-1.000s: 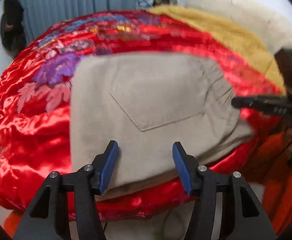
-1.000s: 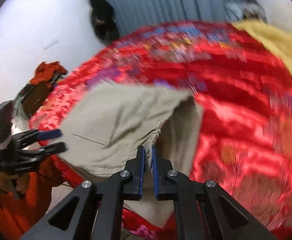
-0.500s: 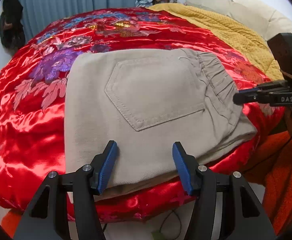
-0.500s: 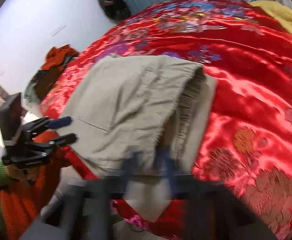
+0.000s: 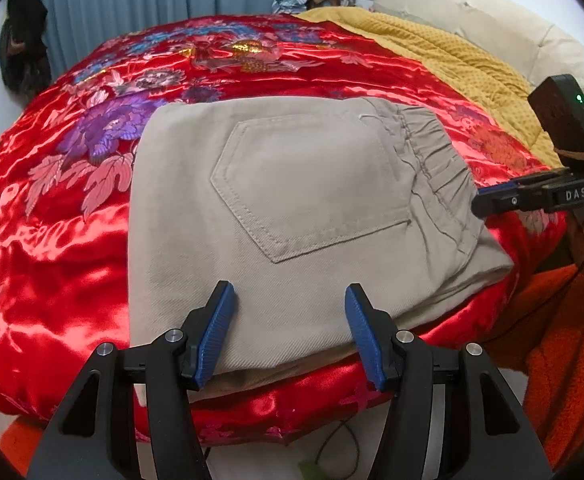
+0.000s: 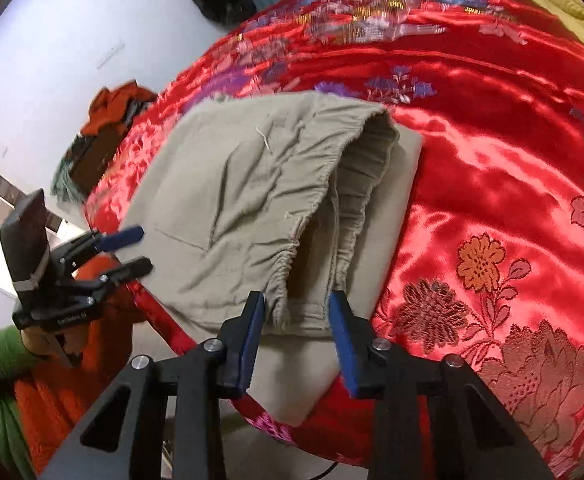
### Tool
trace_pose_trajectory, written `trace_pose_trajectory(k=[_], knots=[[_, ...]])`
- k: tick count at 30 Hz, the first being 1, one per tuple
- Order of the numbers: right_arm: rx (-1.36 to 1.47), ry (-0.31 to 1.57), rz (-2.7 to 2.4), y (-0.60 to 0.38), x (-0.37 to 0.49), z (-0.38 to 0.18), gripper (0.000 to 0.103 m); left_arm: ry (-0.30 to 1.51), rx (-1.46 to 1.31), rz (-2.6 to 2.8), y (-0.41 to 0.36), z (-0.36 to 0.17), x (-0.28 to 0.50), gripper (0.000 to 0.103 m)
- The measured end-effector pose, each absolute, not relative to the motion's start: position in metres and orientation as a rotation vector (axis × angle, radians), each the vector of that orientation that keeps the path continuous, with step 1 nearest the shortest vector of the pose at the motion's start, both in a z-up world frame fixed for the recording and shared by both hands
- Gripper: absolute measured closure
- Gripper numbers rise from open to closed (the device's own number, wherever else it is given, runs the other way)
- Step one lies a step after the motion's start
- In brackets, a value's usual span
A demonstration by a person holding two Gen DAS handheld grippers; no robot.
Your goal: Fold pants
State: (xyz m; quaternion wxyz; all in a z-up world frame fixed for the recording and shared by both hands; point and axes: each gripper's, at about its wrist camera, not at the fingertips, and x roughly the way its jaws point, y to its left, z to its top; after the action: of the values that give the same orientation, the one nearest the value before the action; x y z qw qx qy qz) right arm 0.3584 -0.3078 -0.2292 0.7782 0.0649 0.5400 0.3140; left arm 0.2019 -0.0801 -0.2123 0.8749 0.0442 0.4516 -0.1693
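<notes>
Beige pants (image 5: 292, 208) lie folded into a compact stack on the red satin bedspread (image 5: 51, 264), back pocket up, elastic waistband at the right. They also show in the right wrist view (image 6: 251, 208), waistband facing me. My left gripper (image 5: 289, 330) is open and empty just above the stack's near edge. My right gripper (image 6: 298, 334) is open and empty at the waistband end; in the left wrist view it (image 5: 492, 200) hovers just right of the waistband. The left gripper shows in the right wrist view (image 6: 127, 250), open beside the stack.
A mustard blanket (image 5: 432, 52) and a cream headboard (image 5: 472, 20) lie at the far right. The bed edge runs just below the pants. Grey-blue curtains (image 5: 151, 0) hang behind. A pile of orange clothes (image 6: 111, 108) sits by the wall left of the bed.
My right gripper has opened and let go of the waistband. The waistband has dropped flat onto the stack. The left gripper has stayed open in place.
</notes>
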Motion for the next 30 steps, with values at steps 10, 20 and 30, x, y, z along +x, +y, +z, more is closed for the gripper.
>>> trace_pose_trajectory(k=[10, 20, 30], knots=[[0.146, 1.273, 0.703, -0.288, 0.379, -0.24, 0.072, 0.964, 0.127, -0.325, -0.085, -0.207, 0.202, 0.043], [0.028, 1.238, 0.543, -0.286, 0.34, -0.232, 0.081, 1.057, 0.154, -0.203, -0.083, -0.207, 0.211, 0.039], [0.033, 1.087, 0.421, -0.298, 0.331, -0.192, 0.055, 1.047, 0.169, -0.193, -0.083, -0.207, 0.21, 0.039]])
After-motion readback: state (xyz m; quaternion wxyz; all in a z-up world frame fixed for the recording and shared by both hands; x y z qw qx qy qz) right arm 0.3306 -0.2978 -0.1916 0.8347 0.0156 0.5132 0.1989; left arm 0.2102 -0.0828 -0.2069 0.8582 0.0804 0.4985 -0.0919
